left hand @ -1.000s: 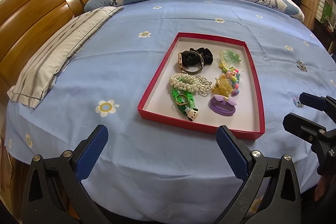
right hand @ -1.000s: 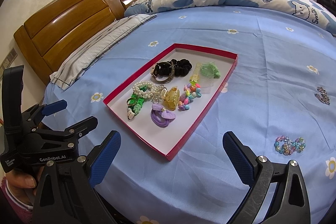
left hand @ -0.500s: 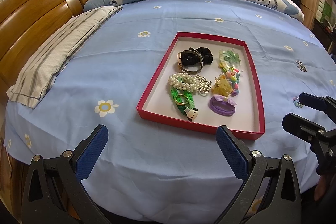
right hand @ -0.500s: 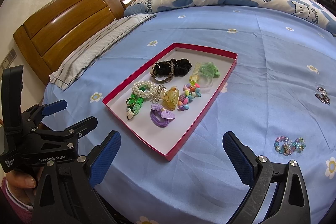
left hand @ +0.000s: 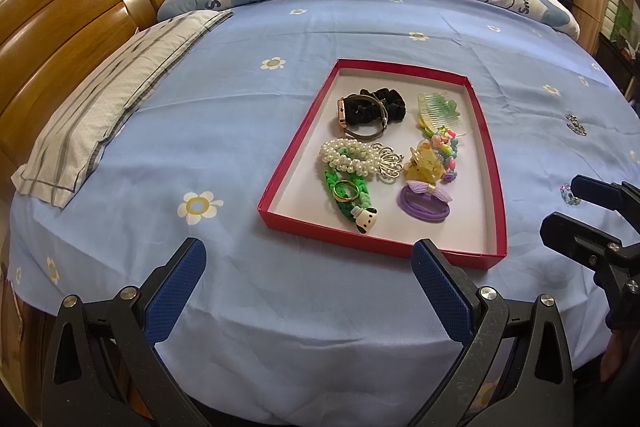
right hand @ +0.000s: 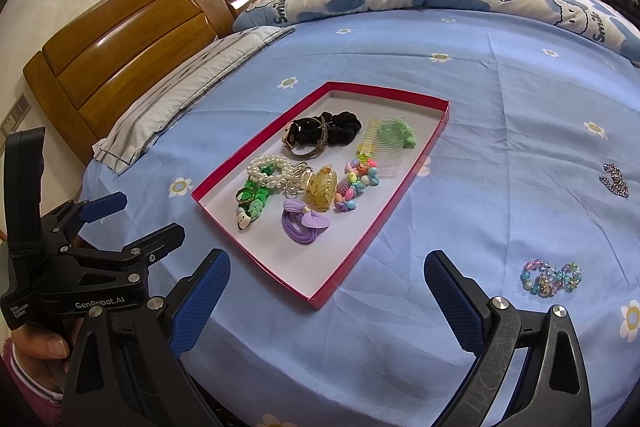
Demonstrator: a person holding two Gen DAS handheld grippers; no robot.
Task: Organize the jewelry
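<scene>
Tongs on both sides are wide open and hold nothing. The left tongs (left hand: 308, 287) hang over the near edge of the bed (left hand: 240, 107), just in front of the red tray (left hand: 498, 187). The right tongs (right hand: 326, 291) hang over the bed too, near the tray's closest corner.

The tray lies flat on the blue sheet with little flowers. Inside it are a black scrunchie (left hand: 386, 99) with a watch (left hand: 360, 121) on it, a green comb (left hand: 440, 111), a pearl bracelet (left hand: 346, 157), a green braided band (left hand: 348, 193) with a gold ring (left hand: 346, 191) on top, a yellow claw clip (left hand: 426, 165), a string of colored beads (left hand: 446, 147) and a purple hair tie (left hand: 424, 205).

Two things lie on the sheet outside the tray, to its right: a sparkly bead bracelet (right hand: 550, 277) and, farther back, a silver sparkly piece (right hand: 616, 179).
</scene>
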